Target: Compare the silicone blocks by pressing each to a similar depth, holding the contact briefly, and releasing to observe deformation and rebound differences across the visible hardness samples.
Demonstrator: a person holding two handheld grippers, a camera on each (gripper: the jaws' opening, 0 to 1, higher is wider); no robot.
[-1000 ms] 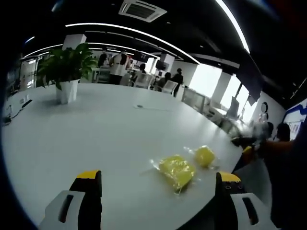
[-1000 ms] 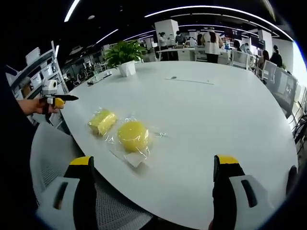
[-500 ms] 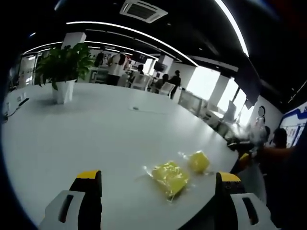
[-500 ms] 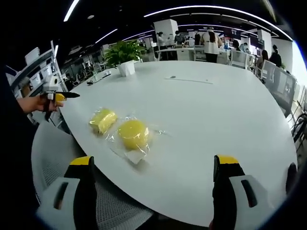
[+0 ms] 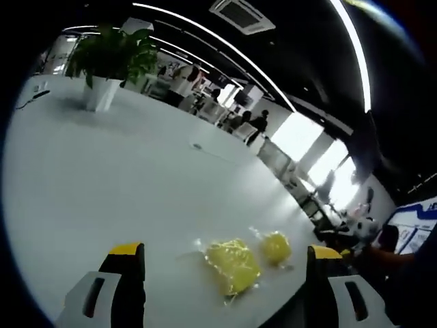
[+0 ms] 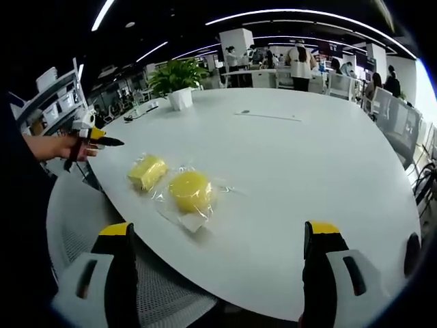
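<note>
Two yellow silicone blocks in clear plastic wrap lie near the white table's edge. In the right gripper view the squarish block [image 6: 147, 171] lies left of the round block [image 6: 190, 190]. In the left gripper view they appear as a larger block [image 5: 232, 263] and a smaller one [image 5: 275, 246] beyond it. My right gripper [image 6: 218, 239] is open, held back from the table edge with nothing between its jaws. My left gripper [image 5: 225, 251] is open too, above the table short of the blocks. It also shows as the left gripper [image 6: 94, 137] in a hand, left of the blocks.
The round white table [image 6: 307, 171] stretches far beyond the blocks. A potted plant [image 6: 179, 87] stands at its far side, and a thin small item [image 6: 270, 115] lies mid-table. A mesh chair seat [image 6: 157, 301] sits below the near edge. People stand among desks in the background.
The left gripper view has tilted and shifted, so the blocks sit lower and more central between its jaws. In the right gripper view the left gripper has edged towards the table. The blocks have not moved.
</note>
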